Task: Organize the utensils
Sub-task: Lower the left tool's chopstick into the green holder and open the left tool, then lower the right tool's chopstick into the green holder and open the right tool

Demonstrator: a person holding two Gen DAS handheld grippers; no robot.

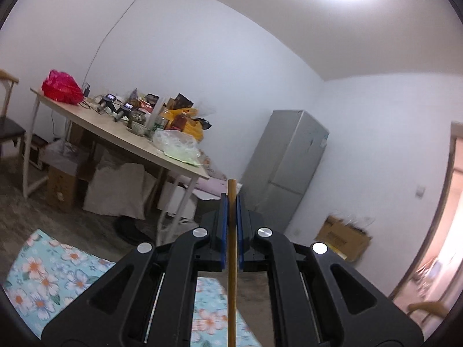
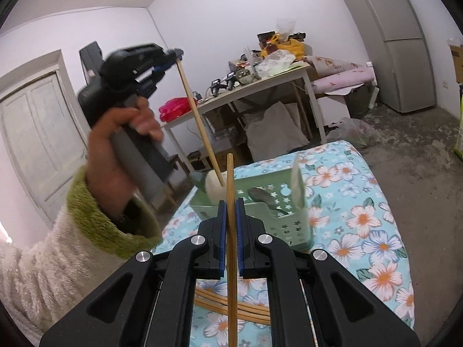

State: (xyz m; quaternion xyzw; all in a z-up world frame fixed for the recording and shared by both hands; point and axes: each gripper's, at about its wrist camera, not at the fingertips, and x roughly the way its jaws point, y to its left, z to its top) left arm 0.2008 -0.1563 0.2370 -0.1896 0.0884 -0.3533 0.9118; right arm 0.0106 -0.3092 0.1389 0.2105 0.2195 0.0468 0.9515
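My left gripper is shut on a wooden chopstick that stands upright between the blue pads. In the right wrist view the left gripper is raised at the left, and its chopstick slants down to the green perforated basket. My right gripper is shut on another wooden chopstick, just before the basket. The basket holds a metal spoon and a white spoon. Several more chopsticks lie on the floral cloth below my right gripper.
The floral cloth covers the work surface. A cluttered table with a red bag stands behind. A grey fridge stands by the wall, a cardboard box beside it. A white door is at the left.
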